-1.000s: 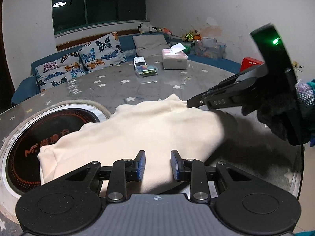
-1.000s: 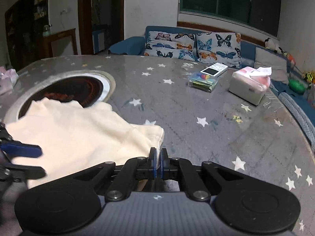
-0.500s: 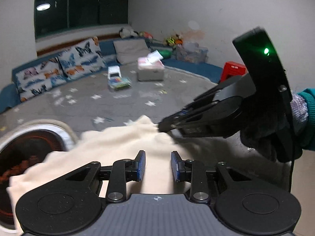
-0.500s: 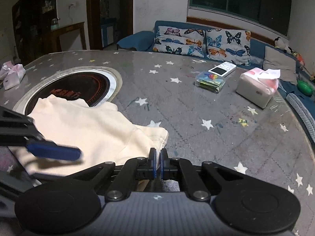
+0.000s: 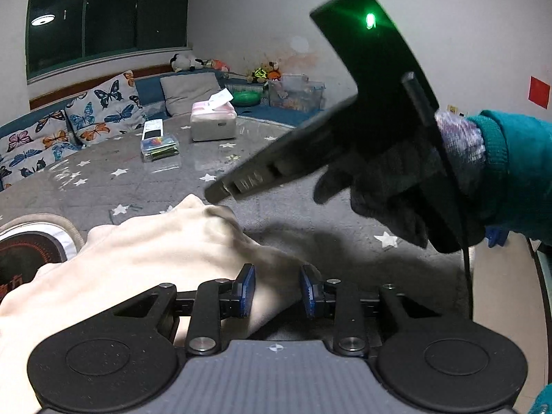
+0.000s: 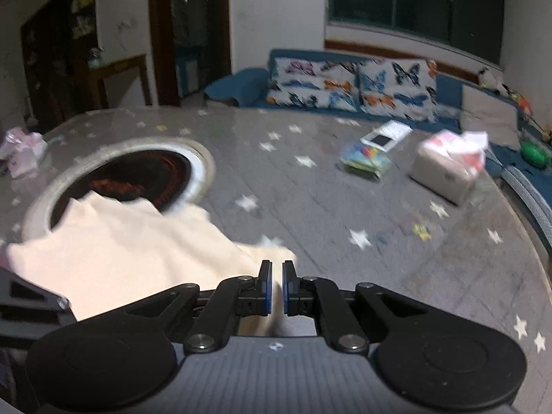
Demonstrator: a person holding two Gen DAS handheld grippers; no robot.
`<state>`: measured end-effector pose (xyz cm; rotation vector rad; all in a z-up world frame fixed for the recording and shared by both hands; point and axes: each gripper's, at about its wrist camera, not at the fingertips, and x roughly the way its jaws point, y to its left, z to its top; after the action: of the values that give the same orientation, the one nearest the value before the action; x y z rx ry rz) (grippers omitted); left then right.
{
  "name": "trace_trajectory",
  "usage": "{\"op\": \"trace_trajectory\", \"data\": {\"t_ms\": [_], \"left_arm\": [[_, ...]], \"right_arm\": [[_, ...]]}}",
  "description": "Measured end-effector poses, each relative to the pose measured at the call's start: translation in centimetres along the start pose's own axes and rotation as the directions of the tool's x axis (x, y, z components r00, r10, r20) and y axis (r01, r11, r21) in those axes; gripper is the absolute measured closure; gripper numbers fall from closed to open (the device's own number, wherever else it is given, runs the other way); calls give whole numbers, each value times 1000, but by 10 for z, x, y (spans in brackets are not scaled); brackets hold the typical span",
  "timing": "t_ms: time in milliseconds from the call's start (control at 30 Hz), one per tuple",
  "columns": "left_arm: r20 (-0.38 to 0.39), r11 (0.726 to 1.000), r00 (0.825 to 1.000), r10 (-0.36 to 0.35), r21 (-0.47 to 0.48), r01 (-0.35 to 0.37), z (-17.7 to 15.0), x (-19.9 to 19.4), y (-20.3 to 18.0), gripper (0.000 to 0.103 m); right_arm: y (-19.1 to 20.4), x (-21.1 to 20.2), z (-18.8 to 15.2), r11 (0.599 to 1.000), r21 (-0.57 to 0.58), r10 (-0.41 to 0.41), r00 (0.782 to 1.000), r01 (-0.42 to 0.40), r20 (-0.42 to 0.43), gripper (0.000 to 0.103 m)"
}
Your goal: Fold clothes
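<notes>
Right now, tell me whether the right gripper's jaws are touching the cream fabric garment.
Touching. The right wrist view shows the right gripper with its jaws nearly shut on a corner of the cream fabric garment.

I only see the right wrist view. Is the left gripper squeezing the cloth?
Observer: No. The left gripper is open, and the cloth edge shows between its pads.
Child: Who's holding my gripper?
Observer: A dark-gloved hand with a teal sleeve.
Child: Is it switched on?
Observer: A green light glows on the right gripper.
</notes>
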<state>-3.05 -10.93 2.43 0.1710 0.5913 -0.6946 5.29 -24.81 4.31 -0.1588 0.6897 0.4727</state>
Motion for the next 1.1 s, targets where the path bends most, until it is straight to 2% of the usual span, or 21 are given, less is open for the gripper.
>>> {"op": "trace_trajectory", "data": {"t_ms": [167, 267, 367, 467, 567, 633, 700, 800, 833, 867, 900, 1100], "left_arm": [[21, 999, 999, 31, -20, -31, -4, -23, 5, 71], [27, 993, 995, 93, -70, -91, -7, -41, 20, 71], [32, 973, 982, 187, -141, -181, -12, -62, 45, 71], [9, 927, 953, 303, -236, -292, -17, -79, 80, 71], [-54, 850, 909, 414, -335, -407, -23, -84, 119, 71], [-96, 802, 883, 459, -384, -458, -27, -83, 142, 73], [-118, 784, 876, 467, -403, -472, -31, -80, 158, 74], [-141, 787, 878, 458, -395, -474, -35, -72, 172, 74], [-146, 794, 880, 451, -385, -471, -35, -69, 175, 78], [-149, 802, 885, 442, -376, -464, -36, -66, 178, 91], [-149, 812, 889, 433, -365, -456, -37, -65, 180, 95], [-115, 839, 904, 411, -341, -425, -28, -72, 187, 98]], "right_arm": [[21, 9, 6, 997, -36, 63, 998, -63, -6, 98], [26, 27, 4, 997, -35, 68, 997, -69, -40, 98], [22, 33, 2, 998, -11, 60, 997, -60, -46, 97], [23, 27, 3, 999, -17, 45, 998, -46, -39, 96], [31, 15, 4, 997, -40, 58, 998, -59, -19, 92], [38, 9, 5, 996, -53, 78, 997, -78, -10, 92], [45, 6, 6, 993, -68, 99, 995, -100, -8, 92], [66, 1, 8, 980, -124, 153, 988, -154, -14, 92], [74, 0, 8, 974, -144, 173, 985, -174, -16, 92], [81, -1, 9, 967, -164, 193, 981, -194, -18, 92], [89, -2, 10, 959, -184, 213, 977, -214, -21, 92], [138, -1, 14, 898, -292, 332, 942, -330, -43, 92]]}}
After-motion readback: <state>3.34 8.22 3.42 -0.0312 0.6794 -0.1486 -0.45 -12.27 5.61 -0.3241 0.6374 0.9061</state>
